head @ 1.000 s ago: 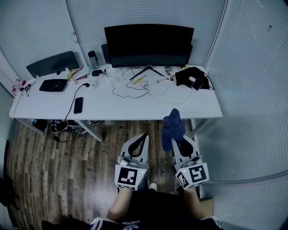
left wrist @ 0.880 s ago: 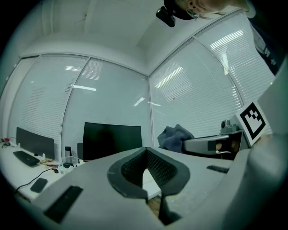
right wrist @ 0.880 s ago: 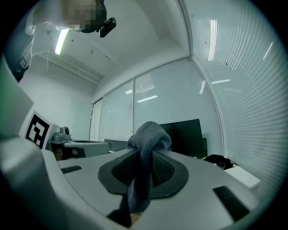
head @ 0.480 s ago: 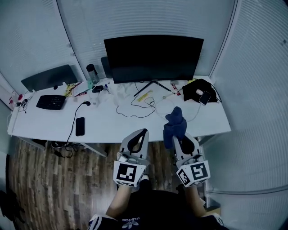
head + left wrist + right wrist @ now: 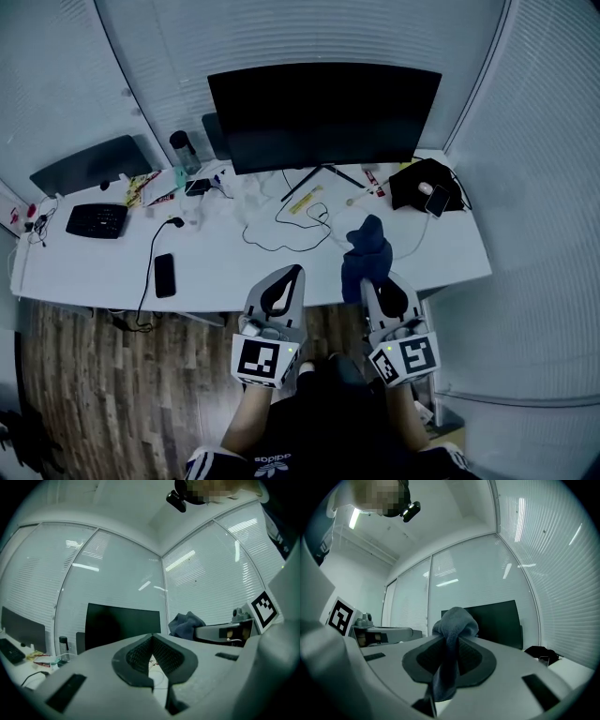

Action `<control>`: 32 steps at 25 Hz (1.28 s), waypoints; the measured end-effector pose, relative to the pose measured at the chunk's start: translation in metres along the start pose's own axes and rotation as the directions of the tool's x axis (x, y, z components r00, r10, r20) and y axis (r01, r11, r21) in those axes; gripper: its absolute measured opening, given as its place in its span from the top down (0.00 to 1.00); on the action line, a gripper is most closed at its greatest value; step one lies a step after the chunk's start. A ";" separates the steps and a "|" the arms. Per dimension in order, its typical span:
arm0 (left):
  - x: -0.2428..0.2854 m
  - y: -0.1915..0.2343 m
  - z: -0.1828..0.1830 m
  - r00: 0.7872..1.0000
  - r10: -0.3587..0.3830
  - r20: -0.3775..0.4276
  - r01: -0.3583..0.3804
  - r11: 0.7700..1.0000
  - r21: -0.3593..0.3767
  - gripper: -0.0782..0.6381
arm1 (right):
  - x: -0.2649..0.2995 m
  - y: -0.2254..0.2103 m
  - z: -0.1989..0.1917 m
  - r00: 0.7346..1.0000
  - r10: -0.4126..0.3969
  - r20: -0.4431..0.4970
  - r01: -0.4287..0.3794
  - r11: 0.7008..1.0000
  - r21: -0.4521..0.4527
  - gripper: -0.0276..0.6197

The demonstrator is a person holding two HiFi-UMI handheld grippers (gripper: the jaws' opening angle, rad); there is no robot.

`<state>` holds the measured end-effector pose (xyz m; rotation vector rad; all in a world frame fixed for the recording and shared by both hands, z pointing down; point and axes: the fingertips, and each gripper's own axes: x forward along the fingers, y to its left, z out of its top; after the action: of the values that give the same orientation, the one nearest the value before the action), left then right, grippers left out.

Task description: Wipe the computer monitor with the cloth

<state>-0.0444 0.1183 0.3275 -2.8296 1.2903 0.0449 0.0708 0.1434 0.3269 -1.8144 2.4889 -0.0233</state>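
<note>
While the right claw (image 5: 370, 281) clamps the blue cloth (image 5: 366, 251), bunched up past its tips, left claw (image 5: 296, 272) pinched closed and empty beside it, dark monitor (image 5: 323, 114) ahead of both, on the white desk (image 5: 94, 262)

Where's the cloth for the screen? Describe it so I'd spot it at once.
Start at the big black monitor on the white desk. Come to the desk's front edge, right of centre, where the right gripper hangs. The cloth is the dark blue bunched rag pinched in its jaws; the left gripper beside it is shut on nothing.
</note>
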 end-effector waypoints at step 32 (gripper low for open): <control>0.193 0.083 -0.006 0.984 0.173 -0.046 -0.168 0.981 0.101 0.88 | 0.190 -0.151 -0.002 0.989 0.150 -0.011 -0.150 0.989 -0.016 0.88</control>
<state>0.0194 -0.0818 0.3248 -2.6511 1.5003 -0.0895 0.1566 -0.0840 0.3283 -1.6310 2.6326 -0.0038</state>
